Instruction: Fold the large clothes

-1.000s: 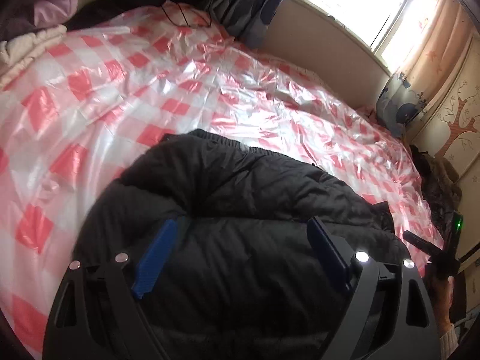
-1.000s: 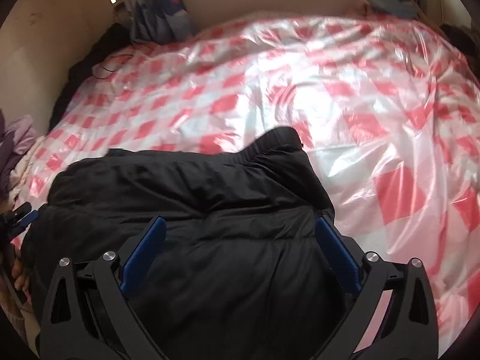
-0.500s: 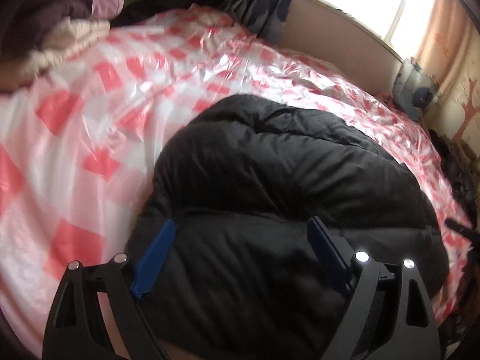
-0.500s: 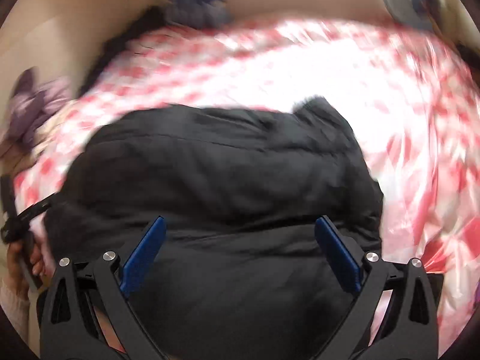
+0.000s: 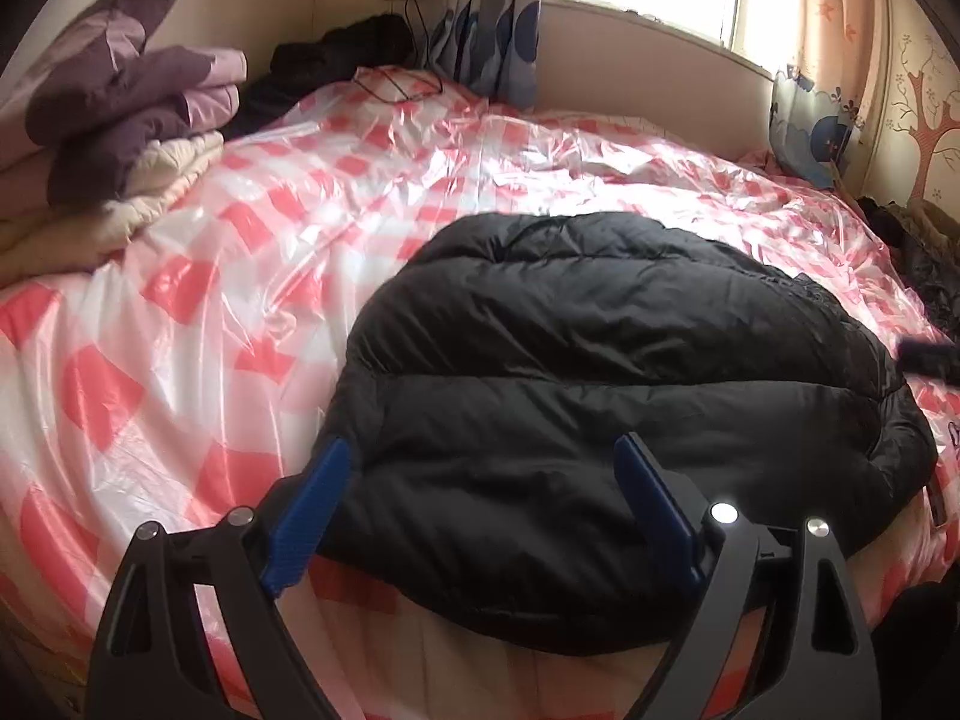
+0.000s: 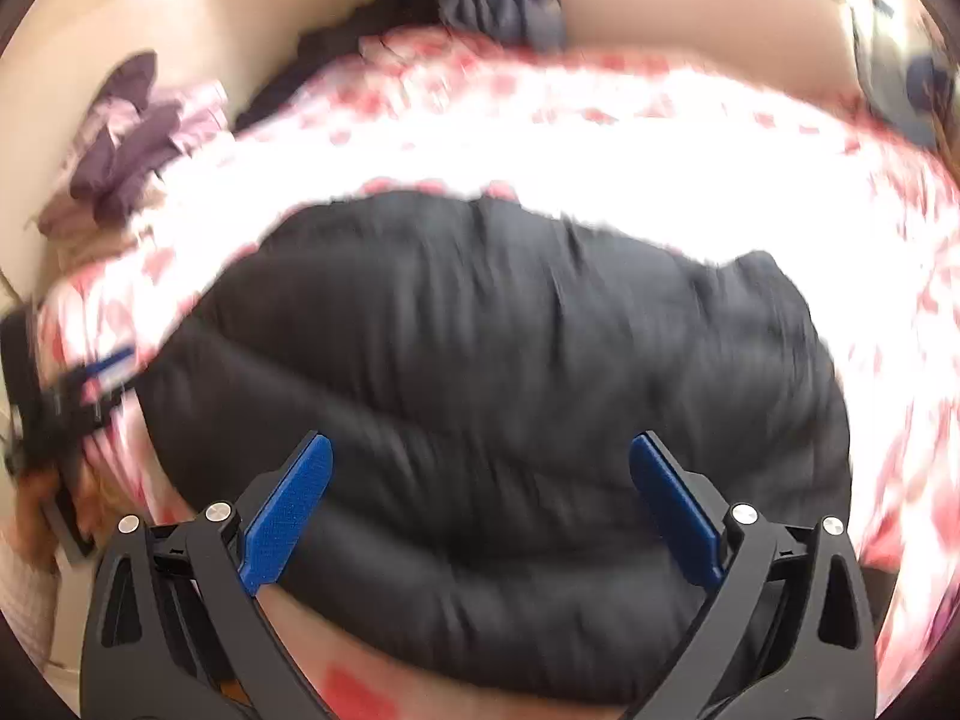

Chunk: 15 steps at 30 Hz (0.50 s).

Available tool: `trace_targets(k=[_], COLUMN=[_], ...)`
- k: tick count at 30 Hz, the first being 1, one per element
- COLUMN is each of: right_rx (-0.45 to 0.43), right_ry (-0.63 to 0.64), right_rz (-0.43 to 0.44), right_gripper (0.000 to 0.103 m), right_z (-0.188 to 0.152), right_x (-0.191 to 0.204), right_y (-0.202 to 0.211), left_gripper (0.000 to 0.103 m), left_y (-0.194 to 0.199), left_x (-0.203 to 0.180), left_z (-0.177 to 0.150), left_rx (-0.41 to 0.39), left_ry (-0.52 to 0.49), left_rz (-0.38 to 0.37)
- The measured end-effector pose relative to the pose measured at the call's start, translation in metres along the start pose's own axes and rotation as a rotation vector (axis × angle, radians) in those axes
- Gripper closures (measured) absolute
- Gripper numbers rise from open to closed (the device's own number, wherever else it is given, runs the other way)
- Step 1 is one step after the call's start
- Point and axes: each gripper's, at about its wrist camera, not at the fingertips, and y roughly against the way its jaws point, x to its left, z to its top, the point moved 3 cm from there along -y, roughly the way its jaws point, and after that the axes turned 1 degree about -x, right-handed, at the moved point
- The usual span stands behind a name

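Note:
A black puffer jacket (image 5: 600,384) lies folded in a rounded bundle on the bed, near its front edge. It also shows in the blurred right wrist view (image 6: 510,396). My left gripper (image 5: 480,480) is open and empty, hovering over the jacket's near left part. My right gripper (image 6: 480,480) is open and empty, above the jacket's near edge. The left gripper shows at the left edge of the right wrist view (image 6: 90,384). The right gripper shows blurred at the right edge of the left wrist view (image 5: 930,354).
The bed is covered by a red-and-white checked plastic sheet (image 5: 252,252). Folded purple and cream bedding (image 5: 120,138) is piled at the far left. Dark clothes (image 5: 336,54) lie by the wall, with curtains (image 5: 492,30) and a window behind. More dark clothing (image 5: 918,252) lies at the right edge.
Both grippers have pulled back and up from the jacket, so more of the bed and room shows. The jacket lies in the same bundle. Both stay open.

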Motion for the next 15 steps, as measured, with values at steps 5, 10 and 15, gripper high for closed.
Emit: trace_targets(k=[5, 10, 15], right_rx=[-0.016, 0.145, 0.163], right_ry=[-0.006, -0.068, -0.067], right_rz=[-0.004, -0.045, -0.022], right_gripper=[0.007, 0.007, 0.007], right_z=[0.083, 0.079, 0.074], right_x=[0.015, -0.001, 0.000], right_y=[-0.068, -0.179, -0.173], left_gripper=[0.017, 0.017, 0.017], left_y=[0.008, 0.013, 0.018], left_x=[-0.005, -0.009, -0.014], left_z=[0.000, -0.001, -0.003], left_rx=[-0.025, -0.040, -0.038], left_ry=[0.012, -0.006, -0.029], left_rz=[0.000, 0.012, 0.013])
